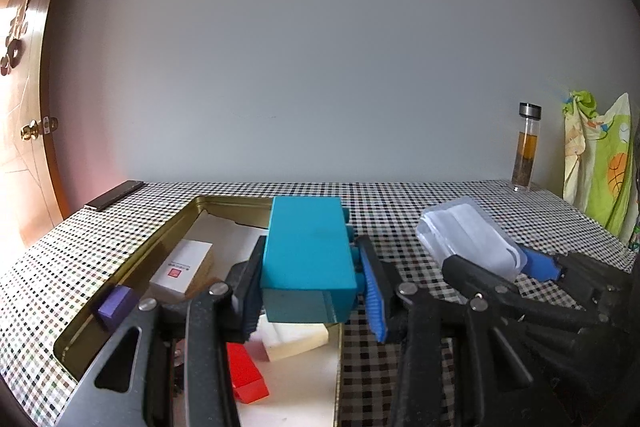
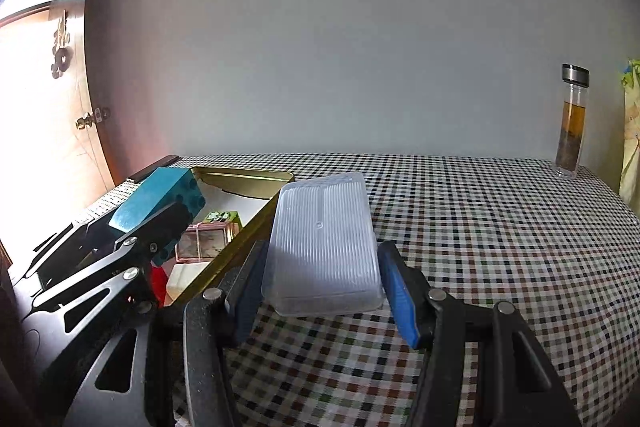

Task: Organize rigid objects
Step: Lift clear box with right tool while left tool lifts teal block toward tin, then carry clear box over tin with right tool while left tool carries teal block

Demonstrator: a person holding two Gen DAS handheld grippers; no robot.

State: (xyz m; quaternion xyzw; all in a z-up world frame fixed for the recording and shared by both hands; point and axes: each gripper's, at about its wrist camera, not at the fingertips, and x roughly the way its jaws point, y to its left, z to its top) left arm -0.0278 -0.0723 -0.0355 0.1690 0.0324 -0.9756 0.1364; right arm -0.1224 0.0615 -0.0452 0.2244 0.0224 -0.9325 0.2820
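**A:** In the left wrist view, your left gripper (image 1: 312, 291) is closed on the teal plastic building brick with studs on its side (image 1: 306, 255). You hold it in the air above the shallow gold metal tin (image 1: 132, 255), over the tin's right part. In the tin lie a white card box (image 1: 182, 269), a purple block (image 1: 116, 305), a red block (image 1: 246, 375) and a cream block (image 1: 296, 341).

**B:** Which way does the brick point?

**A:** Its long axis runs away from you, toward the wall. The studs face right, against the blue pad.

**B:** So which step is this?

**A:** I judge you are carrying the brick to put it in the tin. The next move asks you to lower it onto a free place and only then open the fingers.

**B:** And the right wrist view?

**A:** Your right gripper (image 2: 320, 283) holds the clear ribbed plastic box (image 2: 324, 243), the pads on its two long sides. It is just right of the tin's wall (image 2: 248, 239), above the checked tablecloth (image 2: 500, 247). Its long axis also points to the wall, slightly tilted up. It should probably go over the wall next, and I think it must not hit the brick.
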